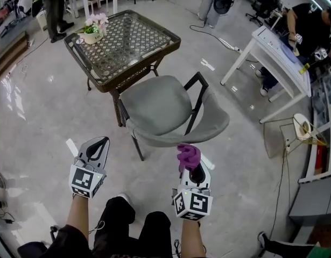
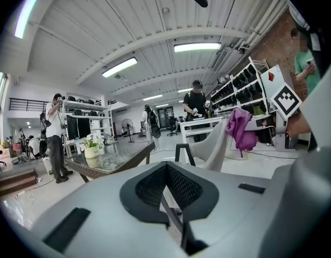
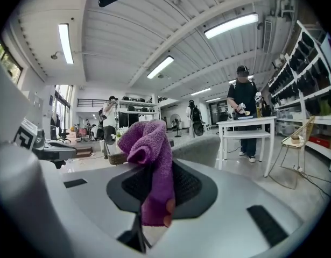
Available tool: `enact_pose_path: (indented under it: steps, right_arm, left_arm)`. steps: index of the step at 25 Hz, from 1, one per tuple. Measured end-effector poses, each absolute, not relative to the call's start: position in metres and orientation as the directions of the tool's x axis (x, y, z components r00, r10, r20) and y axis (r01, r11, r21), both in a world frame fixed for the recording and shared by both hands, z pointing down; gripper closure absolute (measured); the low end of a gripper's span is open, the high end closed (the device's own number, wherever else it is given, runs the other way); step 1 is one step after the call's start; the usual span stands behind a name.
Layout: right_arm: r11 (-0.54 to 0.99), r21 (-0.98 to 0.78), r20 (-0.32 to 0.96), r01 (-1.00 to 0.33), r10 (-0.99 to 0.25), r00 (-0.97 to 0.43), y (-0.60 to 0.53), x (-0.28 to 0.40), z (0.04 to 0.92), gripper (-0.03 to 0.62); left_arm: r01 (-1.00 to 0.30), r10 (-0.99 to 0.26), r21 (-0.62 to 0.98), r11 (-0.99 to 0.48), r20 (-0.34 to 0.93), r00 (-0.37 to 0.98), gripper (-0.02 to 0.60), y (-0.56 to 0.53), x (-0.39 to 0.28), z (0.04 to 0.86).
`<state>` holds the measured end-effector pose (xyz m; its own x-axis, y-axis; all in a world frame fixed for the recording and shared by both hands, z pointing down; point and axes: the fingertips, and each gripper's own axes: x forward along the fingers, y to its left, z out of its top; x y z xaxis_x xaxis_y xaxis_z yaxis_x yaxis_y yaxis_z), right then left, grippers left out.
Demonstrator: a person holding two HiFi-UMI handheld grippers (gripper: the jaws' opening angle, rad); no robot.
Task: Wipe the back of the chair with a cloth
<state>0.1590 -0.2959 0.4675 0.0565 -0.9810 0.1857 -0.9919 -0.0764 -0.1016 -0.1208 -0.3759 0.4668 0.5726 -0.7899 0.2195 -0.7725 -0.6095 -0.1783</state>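
A pale, glossy floor (image 1: 41,106) is seen across the head view. On it a glass-topped bench (image 1: 154,34) with a woven frame is set, and a grey chair (image 1: 154,104) with black legs is placed just beside it, its seat turned toward the bench and its curved back (image 1: 208,125) toward the person.

The left tongs (image 1: 100,140) are held low, left of the chair and well apart from it. In the left gripper view these tongs (image 2: 166,168) are seen closed together with nothing between them.

The right tongs (image 1: 196,171) are held just short of the chair's back and are clamped on a purple cloth (image 1: 188,155). The cloth (image 3: 152,160) is bunched above the tips. Contact between cloth and chair back cannot be made out.

A small pot of pink flowers (image 1: 93,28) is set on the bench's far corner.
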Motion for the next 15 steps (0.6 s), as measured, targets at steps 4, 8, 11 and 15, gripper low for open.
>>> enact_pose_path:
  steps: [4, 8, 11, 15]
  right_arm:
    - [-0.080, -0.098, 0.186, -0.992, -0.981, 0.061, -0.292, 0.157, 0.422, 0.500]
    - [-0.066, -0.093, 0.181, -0.994, -0.982, 0.048, -0.292, 0.151, 0.377, 0.500]
    - [-0.056, -0.082, 0.182, -0.995, -0.982, 0.041, -0.292, 0.146, 0.349, 0.500]
    - [-0.035, -0.088, 0.178, -0.995, -0.984, 0.019, -0.292, 0.140, 0.315, 0.501]
  left_arm:
    - [-0.783, -0.799, -0.170, -0.599, 0.182, 0.573, 0.572, -0.371, -0.124, 0.415]
    - [-0.789, -0.807, -0.171, -0.590, 0.165, 0.567, 0.572, -0.365, -0.128, 0.373]
    - [-0.794, -0.809, -0.159, -0.587, 0.153, 0.567, 0.572, -0.358, -0.130, 0.344]
    - [-0.802, -0.816, -0.158, -0.577, 0.148, 0.558, 0.572, -0.346, -0.136, 0.310]
